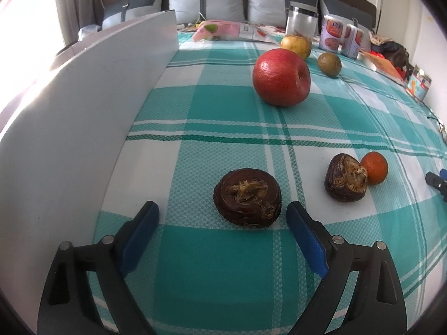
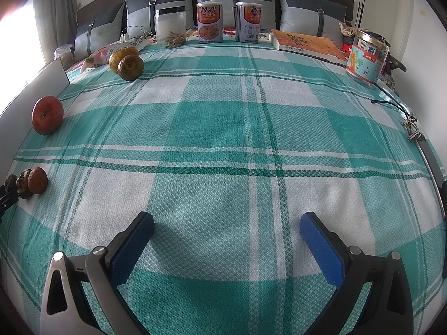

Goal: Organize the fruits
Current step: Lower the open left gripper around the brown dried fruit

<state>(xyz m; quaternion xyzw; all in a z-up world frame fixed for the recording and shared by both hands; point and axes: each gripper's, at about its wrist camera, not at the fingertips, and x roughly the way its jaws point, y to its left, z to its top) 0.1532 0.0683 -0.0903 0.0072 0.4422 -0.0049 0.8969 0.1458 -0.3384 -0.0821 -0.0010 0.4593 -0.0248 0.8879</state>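
Just ahead of the wide-spread left tongs (image 1: 222,212), a water chestnut (image 1: 247,197).

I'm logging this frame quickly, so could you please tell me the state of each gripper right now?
Left gripper: open, holding nothing; a dark brown fruit lies just ahead of its fingertips.
Right gripper: open, holding nothing, over the checked cloth.

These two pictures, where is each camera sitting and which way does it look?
Left wrist: on the left gripper, low over the checked cloth, facing a water chestnut; its open blue fingers show.
Right wrist: on the right gripper, facing bare cloth and pillows; open fingers show.
Shared: the red apple and cloth.
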